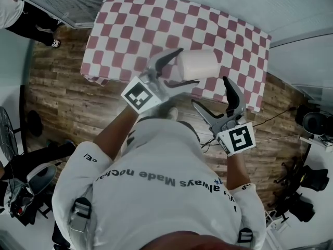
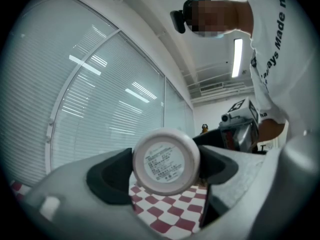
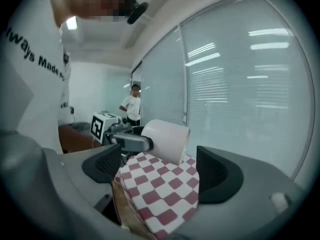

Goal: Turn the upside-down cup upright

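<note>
A white cup (image 1: 196, 64) lies on its side in the air over the red-and-white checked table (image 1: 135, 30). My left gripper (image 1: 188, 65) is shut on it, one finger on each side. In the left gripper view the cup's labelled base (image 2: 166, 161) faces the camera, pressed between the two dark pads (image 2: 112, 174). My right gripper (image 1: 209, 91) stands open near the table's front right edge, just right of the cup, with nothing between its fingers. In the right gripper view the cup (image 3: 167, 140) hangs beyond the wide-apart jaws, its open mouth turned to the right, above the table corner (image 3: 160, 189).
The table stands on a wooden floor (image 1: 62, 98) beside windows with blinds (image 2: 100, 109). A person (image 1: 21, 14) stands at the far left. Dark equipment and cables (image 1: 312, 121) lie on the floor to the right, and a fan (image 1: 5, 124) stands at the left edge.
</note>
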Available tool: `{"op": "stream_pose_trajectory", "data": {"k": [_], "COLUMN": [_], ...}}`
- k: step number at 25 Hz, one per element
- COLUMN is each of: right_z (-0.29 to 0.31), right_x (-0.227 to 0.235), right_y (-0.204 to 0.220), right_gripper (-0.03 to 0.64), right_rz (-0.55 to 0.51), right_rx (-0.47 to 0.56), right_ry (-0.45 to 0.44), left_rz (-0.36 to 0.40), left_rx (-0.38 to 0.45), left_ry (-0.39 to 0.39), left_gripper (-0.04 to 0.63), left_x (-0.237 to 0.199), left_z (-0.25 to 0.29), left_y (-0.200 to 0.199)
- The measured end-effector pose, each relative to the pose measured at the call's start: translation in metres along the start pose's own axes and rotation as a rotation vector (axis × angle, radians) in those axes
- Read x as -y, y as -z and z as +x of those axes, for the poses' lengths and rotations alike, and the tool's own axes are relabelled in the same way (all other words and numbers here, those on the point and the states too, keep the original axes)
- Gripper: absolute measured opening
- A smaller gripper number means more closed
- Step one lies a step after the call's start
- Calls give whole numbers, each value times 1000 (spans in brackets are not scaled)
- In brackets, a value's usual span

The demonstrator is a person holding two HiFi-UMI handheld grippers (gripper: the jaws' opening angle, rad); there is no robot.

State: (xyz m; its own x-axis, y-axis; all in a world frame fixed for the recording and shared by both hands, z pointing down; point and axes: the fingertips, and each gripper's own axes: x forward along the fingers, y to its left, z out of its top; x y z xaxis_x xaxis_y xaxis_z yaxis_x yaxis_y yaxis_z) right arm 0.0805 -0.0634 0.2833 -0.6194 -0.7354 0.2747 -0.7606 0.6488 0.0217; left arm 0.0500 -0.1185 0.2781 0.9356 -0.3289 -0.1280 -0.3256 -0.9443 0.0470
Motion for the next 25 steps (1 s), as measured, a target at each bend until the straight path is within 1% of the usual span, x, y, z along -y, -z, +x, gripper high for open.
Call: {"op": "stream_pose_trajectory", "data": {"k": [2,4,6,10,12,14,19,25], "right_z": [3,4,5,11,14,20,34,47], "right_x": [-1,-2,-3,-2,1,4,7,13], "right_y": [-3,1,4,3,3,2,5,7], "right_gripper": [471,471,471,476,477,477,479,469], "right_rz": [-161,-297,-397,-595,-677,-738,-837,-888], "right_rx": [-47,-130,-193,-260,-295,-322,-380,-401], "right_ry": [10,18,33,76,97,116,134,151], "left_rz": [2,2,4,2,3,2,4,6], "left_rx": [-2,-1,1,9,11,12,19,25], "left_ry": [2,5,9,11,16,22,31,39], "left_gripper": [414,414,414,413,413,413,411,411], "left_x": [1,3,5,8,9,11,15,17], "left_z": [-1,-2,-3,-7,-7,-6,-6,-5], "left_y": [0,-1,-2,-5,-6,-6,-9,-10]}}
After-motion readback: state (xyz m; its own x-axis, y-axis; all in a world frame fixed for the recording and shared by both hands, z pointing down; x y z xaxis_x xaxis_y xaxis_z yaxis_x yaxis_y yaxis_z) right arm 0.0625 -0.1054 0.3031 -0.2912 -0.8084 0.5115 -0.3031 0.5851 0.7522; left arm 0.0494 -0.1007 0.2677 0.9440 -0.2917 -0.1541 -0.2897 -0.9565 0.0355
